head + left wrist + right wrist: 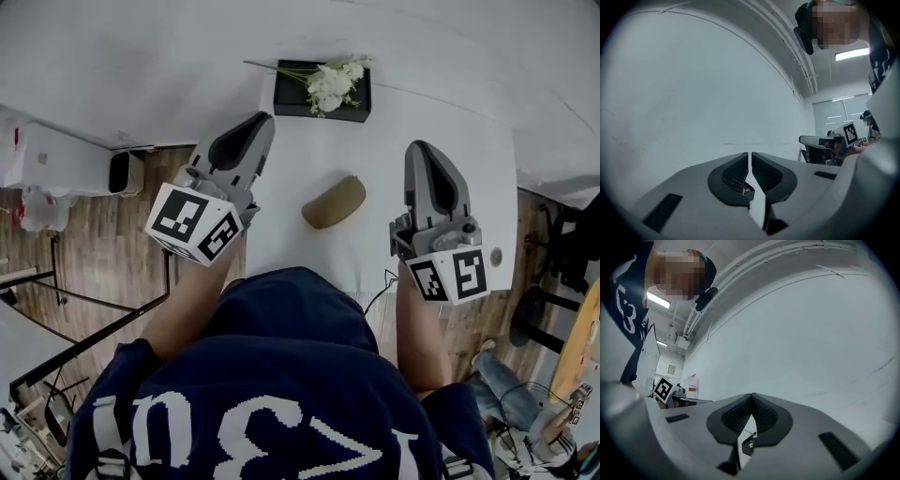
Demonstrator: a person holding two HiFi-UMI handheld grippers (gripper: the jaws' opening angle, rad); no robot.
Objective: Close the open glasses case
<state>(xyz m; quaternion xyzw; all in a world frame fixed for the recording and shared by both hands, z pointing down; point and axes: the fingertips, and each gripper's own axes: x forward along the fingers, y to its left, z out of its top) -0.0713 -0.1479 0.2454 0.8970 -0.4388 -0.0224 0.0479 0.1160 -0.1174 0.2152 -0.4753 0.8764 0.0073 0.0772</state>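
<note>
The case (334,202) lies flat on the white table (450,141), between the two grippers and apart from both. Its lid appears to be down, so the closing is judged as done. The left gripper (255,127) is held over the table's left edge and the right gripper (420,150) to the right of the case; the case is touched by neither. In the gripper views the fingers of both are seen pressed together, and nothing is held between them. Only a bare wall (693,93) is faced by each, so the grippers are probably kept level and clear on purpose, so that the lid is not disturbed. A box of flowers (323,89) is placed at the far edge, well apart.
</note>
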